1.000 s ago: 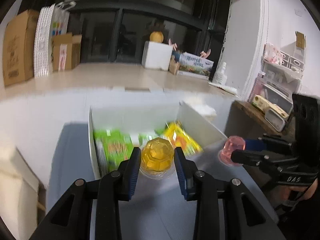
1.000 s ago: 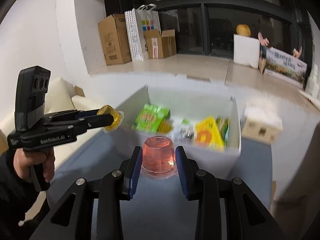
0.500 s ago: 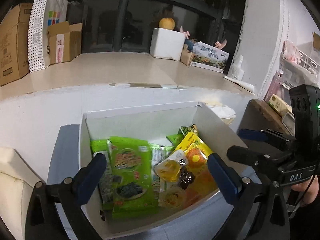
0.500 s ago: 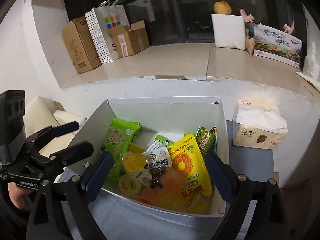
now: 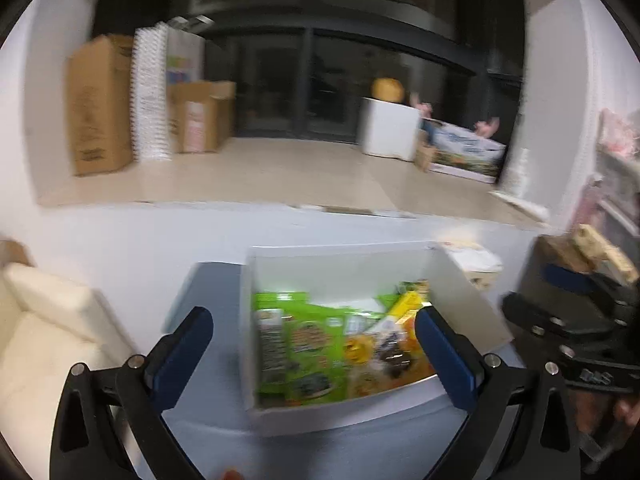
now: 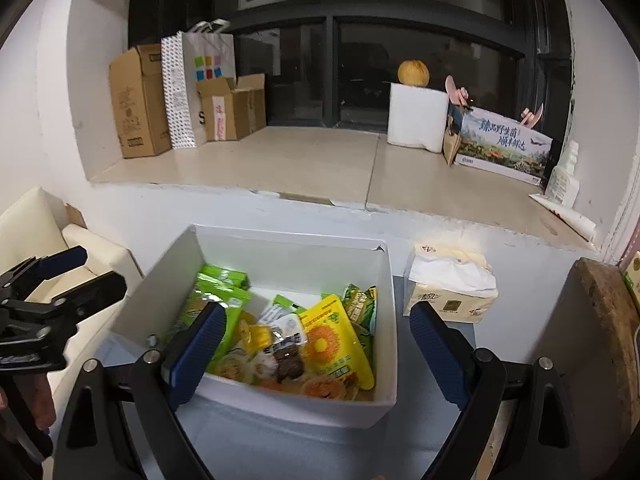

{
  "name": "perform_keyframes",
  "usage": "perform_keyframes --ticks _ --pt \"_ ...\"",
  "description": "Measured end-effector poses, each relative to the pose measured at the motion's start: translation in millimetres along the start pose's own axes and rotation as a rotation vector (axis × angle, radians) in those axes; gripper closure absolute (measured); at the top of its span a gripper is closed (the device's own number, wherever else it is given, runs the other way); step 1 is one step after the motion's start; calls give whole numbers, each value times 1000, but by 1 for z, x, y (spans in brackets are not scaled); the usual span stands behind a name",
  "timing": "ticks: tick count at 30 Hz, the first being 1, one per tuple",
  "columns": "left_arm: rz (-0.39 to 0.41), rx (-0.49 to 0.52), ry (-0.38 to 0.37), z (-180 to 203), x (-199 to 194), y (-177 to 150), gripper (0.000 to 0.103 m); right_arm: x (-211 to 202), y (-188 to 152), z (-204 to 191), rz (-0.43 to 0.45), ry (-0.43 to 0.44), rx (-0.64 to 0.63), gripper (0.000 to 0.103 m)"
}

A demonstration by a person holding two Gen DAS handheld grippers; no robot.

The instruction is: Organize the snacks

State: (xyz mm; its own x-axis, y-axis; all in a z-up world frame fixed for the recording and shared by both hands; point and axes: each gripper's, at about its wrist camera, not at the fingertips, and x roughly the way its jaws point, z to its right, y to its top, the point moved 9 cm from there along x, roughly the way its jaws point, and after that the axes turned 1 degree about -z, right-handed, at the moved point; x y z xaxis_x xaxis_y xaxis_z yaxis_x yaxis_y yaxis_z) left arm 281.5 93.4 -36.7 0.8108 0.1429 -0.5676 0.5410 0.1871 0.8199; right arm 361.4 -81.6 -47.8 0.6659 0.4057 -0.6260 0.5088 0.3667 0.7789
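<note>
A white, straight-walled rectangular box (image 6: pixel 352 408) sits low in the centre of the right wrist view on a smooth grey-blue bench (image 6: pixel 280 448). Inside lie the snacks: glossy green foil packets (image 6: pixel 208 300) along the left wall, a shiny yellow pouch (image 6: pixel 334 340) with an orange round print toward the right, and small clear faceted jelly cups (image 6: pixel 256 334), yellow and orange, piled at the near edge among crinkled wrappers.

The right tongs (image 6: pixel 316 356) frame the lower part of that view, spread wide with nothing between the blue rubbery pads (image 6: pixel 198 354); the black plastic arms carry silver rivets. The left tongs (image 5: pixel 316 354) are likewise spread wide and empty in their own blurred view, over the same box (image 5: pixel 250 320). Each tool shows at the edge of the other's view, gripped by a hand (image 6: pixel 38 408).

Right of the box, just beside it, a soft paper tissue pack (image 6: pixel 450 284) with a crumpled white top rests on the bench. A rough wooden board (image 6: pixel 604 344) stands at the right edge. At the left sits a cream padded seat (image 6: pixel 36 236). Beyond a white ledge, a pale stone sill (image 6: pixel 320 164) holds brown cardboard boxes (image 6: pixel 136 100), a dotted paper bag (image 6: pixel 200 76), a white foam block (image 6: pixel 416 116) topped by a round yellow fruit (image 6: pixel 413 73), and a printed carton (image 6: pixel 502 144), against dark window panes.
</note>
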Motion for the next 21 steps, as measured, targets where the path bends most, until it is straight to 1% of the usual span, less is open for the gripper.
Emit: perform_keyframes --ticks 3,4,5,7,8,10,12,14,15,16,19,21 --pt "7 47 -10 6 -22 -8 0 -27 -6 -11 39 0 -8 7" --pt "9 52 -12 7 -31 -12 0 -27 -6 -11 39 0 -8 7" --pt "6 49 -21 8 -38 -16 0 -40 -14 -13 34 18 27 7" --pt "-15 38 -35 8 -50 -24 0 -54 -25 -18 14 68 68 7" --pt "-27 27 -43 7 -56 -29 0 -60 -29 -19 14 80 78 7" --pt "-37 15 -51 4 -71 -39 0 -73 -39 -22 22 88 91 7" --pt "-57 10 -33 1 -81 -49 0 -83 -49 -24 13 83 93 7" --pt "-68 1 -28 -1 -93 -61 0 -94 -59 -27 12 102 107 7" --pt "-72 -5 -32 -2 -98 -65 0 -99 -65 -29 10 112 112 5" --pt "-79 -10 -40 -3 -103 -71 0 -104 -73 -32 8 121 123 0" --pt "-86 -10 -33 -2 -116 -85 0 -112 -94 -43 -14 145 127 0" --pt "-90 5 -34 2 -124 -93 0 -116 -105 -49 -25 145 131 0"
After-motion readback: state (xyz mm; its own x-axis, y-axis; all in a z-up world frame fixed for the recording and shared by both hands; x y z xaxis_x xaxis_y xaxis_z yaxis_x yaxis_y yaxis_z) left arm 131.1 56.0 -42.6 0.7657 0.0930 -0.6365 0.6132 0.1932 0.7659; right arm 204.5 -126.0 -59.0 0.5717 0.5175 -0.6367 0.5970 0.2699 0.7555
